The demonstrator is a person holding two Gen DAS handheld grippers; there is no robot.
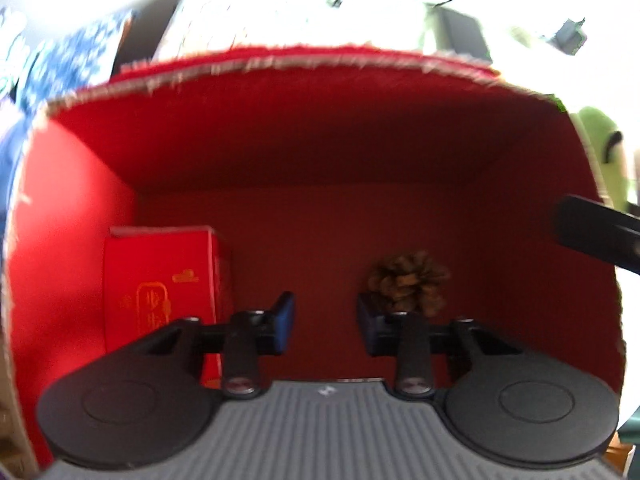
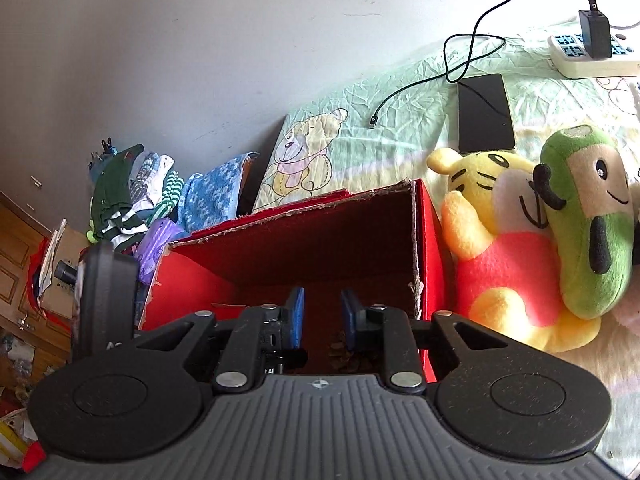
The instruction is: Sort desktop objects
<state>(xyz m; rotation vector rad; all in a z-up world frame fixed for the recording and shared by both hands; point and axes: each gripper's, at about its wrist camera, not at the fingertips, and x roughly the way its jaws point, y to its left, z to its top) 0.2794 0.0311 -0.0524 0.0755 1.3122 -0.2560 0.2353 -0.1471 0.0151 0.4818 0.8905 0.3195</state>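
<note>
Hovering left gripper empty | pine cone orientation unclear | red box

The red box looks like matt cardboard — its cut rim is frayed and rough, showing grey board. Inside it, a small red carton has a smoother, slightly glossy paper face with gold print, and the pine cone is dry, scaly and woody. The plush tiger and green plush toy are fuzzy cloth. The bed sheet is crinkled printed fabric — matt throughout.
</note>
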